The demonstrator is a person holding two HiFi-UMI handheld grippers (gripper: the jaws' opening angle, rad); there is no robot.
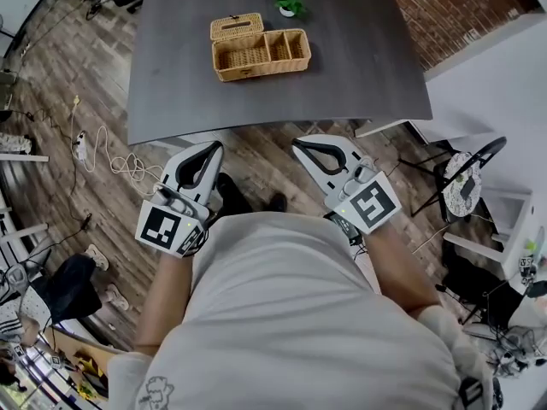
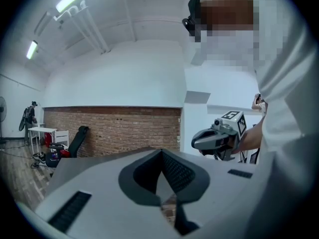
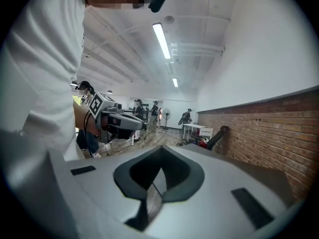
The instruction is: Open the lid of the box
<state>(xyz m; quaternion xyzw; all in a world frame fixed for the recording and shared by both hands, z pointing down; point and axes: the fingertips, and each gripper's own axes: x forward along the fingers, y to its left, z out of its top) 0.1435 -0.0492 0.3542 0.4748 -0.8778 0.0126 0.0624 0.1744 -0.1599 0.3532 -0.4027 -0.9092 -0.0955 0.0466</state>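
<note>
The box (image 1: 261, 54) sits on the dark surface (image 1: 359, 67), far ahead of both tools, a bit to the left tool's side. Its lid (image 1: 237, 26) lies flat on the box's far part. A little plant (image 1: 289, 6) stands just past the box. The left tool (image 1: 208, 149) and the right tool (image 1: 309, 146) are side by side near the person's body, short of the surface's edge. Both tools are closed tight and hold nothing.

Grey T-shirt (image 1: 291, 314), white tools (image 1: 209, 149) (image 1: 301, 144)
</note>
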